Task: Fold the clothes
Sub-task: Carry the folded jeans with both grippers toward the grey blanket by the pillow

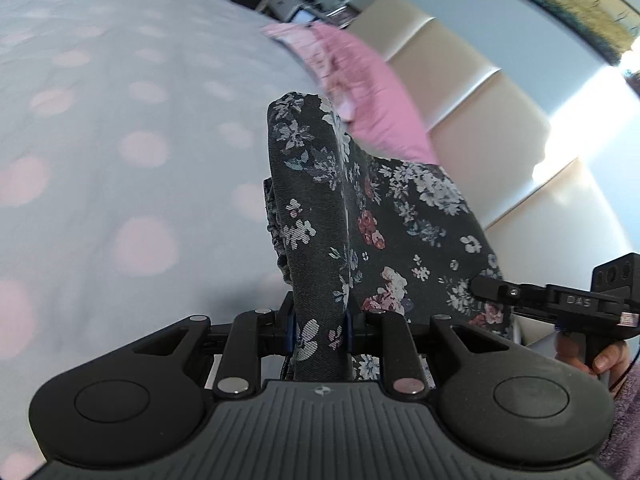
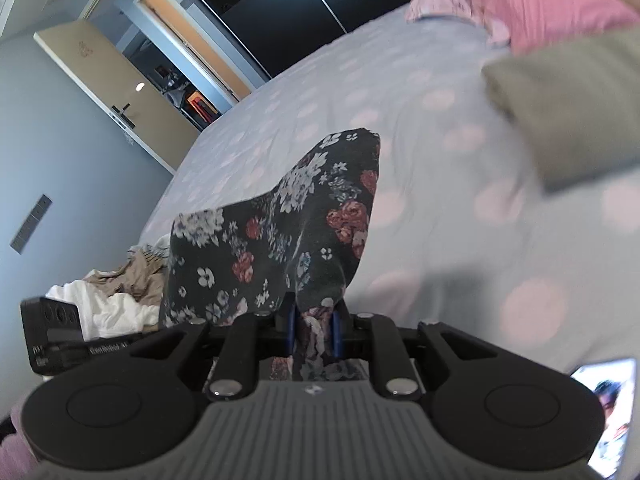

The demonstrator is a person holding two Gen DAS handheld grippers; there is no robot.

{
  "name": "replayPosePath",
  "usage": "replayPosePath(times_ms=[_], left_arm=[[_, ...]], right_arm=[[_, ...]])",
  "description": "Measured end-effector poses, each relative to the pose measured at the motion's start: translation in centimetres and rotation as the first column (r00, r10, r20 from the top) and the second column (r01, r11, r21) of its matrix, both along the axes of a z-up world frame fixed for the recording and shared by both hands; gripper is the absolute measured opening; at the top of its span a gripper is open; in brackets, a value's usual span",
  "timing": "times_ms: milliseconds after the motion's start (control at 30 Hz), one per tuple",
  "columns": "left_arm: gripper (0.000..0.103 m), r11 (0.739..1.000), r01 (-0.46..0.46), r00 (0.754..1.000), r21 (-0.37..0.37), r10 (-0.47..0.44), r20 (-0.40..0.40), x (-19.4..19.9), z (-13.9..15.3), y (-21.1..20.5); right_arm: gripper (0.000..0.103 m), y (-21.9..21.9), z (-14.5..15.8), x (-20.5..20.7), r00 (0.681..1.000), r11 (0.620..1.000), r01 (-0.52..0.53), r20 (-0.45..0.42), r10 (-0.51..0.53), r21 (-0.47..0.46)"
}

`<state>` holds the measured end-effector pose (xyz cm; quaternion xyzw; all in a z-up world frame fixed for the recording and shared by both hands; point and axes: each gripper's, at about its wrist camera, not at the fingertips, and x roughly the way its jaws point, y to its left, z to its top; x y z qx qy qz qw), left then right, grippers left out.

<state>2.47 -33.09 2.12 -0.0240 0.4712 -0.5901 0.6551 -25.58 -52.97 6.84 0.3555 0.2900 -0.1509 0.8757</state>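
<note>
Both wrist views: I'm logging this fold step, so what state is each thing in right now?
Left tool: shut on the floral garment.
Right tool: shut on the floral garment.
Floral garment: lifted off the bed, hanging between both tools.
Pink pillow: lying at the head of the bed.
Clothes pile: crumpled, unfolded.
Door: open.
Phone: screen lit.

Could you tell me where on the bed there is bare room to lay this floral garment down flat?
The widest free patch is the dotted bedspread ahead of the floral garment, bordered by the grey-green cushion and pink pillow. It is crowded to the left, where the heap of white and tan clothes lies.
</note>
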Motion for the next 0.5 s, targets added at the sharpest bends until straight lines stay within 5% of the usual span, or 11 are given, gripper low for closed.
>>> replayPosePath(times_ms=[267, 500], left_arm=[[0.019, 0.997, 0.042, 0.999, -0.059, -0.043, -0.011, -2.1, 1.5, -11.0], [0.019, 0.991, 0.091, 0.995, -0.094, -0.093, -0.023, -3.8, 1.5, -21.0]], right_arm=[[0.019, -9.3, 4.2, -2.1, 0.997, 0.993, 0.058, -0.042, -0.063, -0.098], [0.019, -18.9, 4.5, -3.6, 0.986, 0.976, 0.139, -0.063, -0.152, -0.17]])
